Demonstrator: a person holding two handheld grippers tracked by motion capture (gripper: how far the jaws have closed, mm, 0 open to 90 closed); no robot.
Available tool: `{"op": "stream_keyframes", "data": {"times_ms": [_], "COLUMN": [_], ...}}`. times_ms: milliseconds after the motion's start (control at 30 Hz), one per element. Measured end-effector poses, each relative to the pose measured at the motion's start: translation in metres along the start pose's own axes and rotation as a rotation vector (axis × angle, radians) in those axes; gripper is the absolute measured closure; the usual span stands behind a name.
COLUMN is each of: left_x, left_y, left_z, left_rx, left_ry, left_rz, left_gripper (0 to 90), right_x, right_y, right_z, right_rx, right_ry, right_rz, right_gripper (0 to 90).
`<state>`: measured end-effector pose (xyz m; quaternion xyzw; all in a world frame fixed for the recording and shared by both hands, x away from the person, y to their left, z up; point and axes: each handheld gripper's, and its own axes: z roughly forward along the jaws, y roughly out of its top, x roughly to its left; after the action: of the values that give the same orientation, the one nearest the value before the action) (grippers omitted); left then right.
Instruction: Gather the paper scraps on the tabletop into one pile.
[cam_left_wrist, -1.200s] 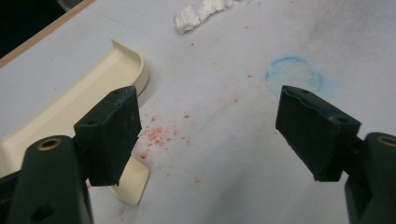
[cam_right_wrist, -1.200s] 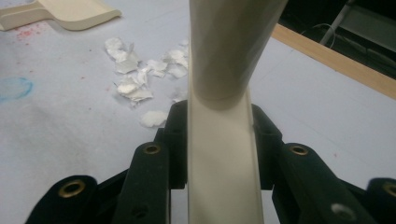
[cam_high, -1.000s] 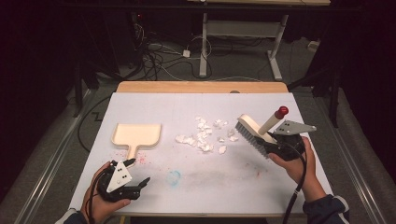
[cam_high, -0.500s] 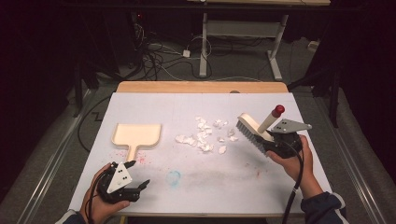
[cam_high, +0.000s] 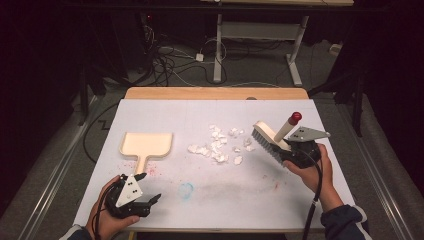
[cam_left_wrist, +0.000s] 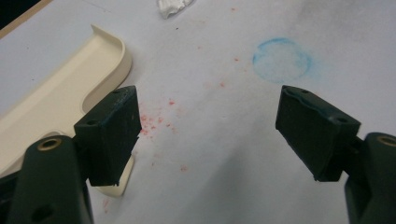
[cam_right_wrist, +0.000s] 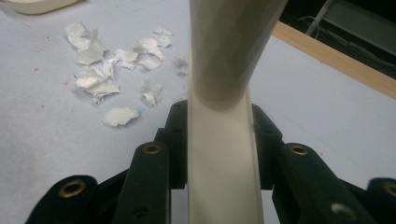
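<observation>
Many paper scraps (cam_high: 217, 146) lie mid-table between dustpan (cam_high: 146, 145) and brush (cam_high: 270, 140), which the right hand-held gripper (cam_high: 295, 150) pinches; the left hand-held gripper (cam_high: 145, 187) rests spread near the front edge.

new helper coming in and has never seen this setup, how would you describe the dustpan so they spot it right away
Start at the white table and look to its left half, beyond the left gripper. The dustpan lies flat there, a cream-coloured tray with a short handle pointing toward the person. Unlike the brush held in the right gripper, it lies untouched, apart from the white paper scraps.

Dark room, cables (cam_high: 170, 60) on floor (cam_high: 250, 70)
</observation>
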<state>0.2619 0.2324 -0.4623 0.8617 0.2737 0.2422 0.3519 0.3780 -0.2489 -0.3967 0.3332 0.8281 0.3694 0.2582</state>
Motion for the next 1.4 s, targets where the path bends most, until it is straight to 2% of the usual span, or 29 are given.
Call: {"op": "stream_keyframes", "data": {"times_ms": [267, 433, 600, 833, 900, 967, 1000, 1133, 1200, 1267, 1333, 1400], "left_x": [0.001, 0.001, 0.000, 0.000, 0.001, 0.001, 0.001, 0.001, 0.000, -0.001, -0.001, -0.001], "left_y": [-0.001, 0.000, 0.001, 0.000, 0.000, -0.001, -0.001, -0.001, -0.001, 0.000, 0.000, 0.000], "left_z": [0.001, 0.001, 0.002, 0.003, 0.003, 0.004, 0.004, 0.005, 0.006, 0.006, 0.006, 0.005], "left_rx": [0.004, 0.004, 0.003, 0.007, 0.008, 0.010, 0.011, 0.015, 0.017, 0.015, 0.015, 0.017], "left_ry": [-0.007, -0.006, -0.008, -0.014, -0.011, -0.014, -0.015, -0.020, -0.021, -0.022, -0.021, -0.021], "left_rz": [-0.006, -0.006, -0.008, -0.012, 0.000, -0.003, -0.004, 0.001, 0.004, 0.004, 0.005, 0.007], "left_gripper": [21.5, 21.5, 21.6, 21.5, 21.5, 21.5, 21.5, 21.5, 21.5, 21.5, 21.5, 21.5], "right_x": [-0.009, -0.013, -0.016, -0.011, -0.007, -0.001, 0.002, 0.017, 0.022, 0.025, 0.030, 0.035], "right_y": [0.015, 0.028, 0.037, 0.046, 0.048, 0.051, 0.052, 0.053, 0.051, 0.048, 0.046, 0.042], "right_z": [0.033, 0.052, 0.075, 0.109, 0.117, 0.123, 0.126, 0.133, 0.133, 0.132, 0.129, 0.125], "right_rx": [0.044, 0.083, 0.111, 0.140, 0.145, 0.142, 0.142, 0.148, 0.131, 0.111, 0.087, 0.066], "right_ry": [-0.042, -0.100, -0.127, -0.173, -0.180, -0.177, -0.178, -0.165, -0.148, -0.104, -0.077, -0.027], "right_rz": [-0.038, -0.073, -0.084, -0.132, -0.149, -0.166, -0.189, -0.212, -0.213, -0.211, -0.236, -0.254], "right_gripper": [67.8, 67.8, 67.8, 67.8, 67.8, 67.8, 67.8, 67.8, 67.7, 67.6, 67.6, 67.6]}}
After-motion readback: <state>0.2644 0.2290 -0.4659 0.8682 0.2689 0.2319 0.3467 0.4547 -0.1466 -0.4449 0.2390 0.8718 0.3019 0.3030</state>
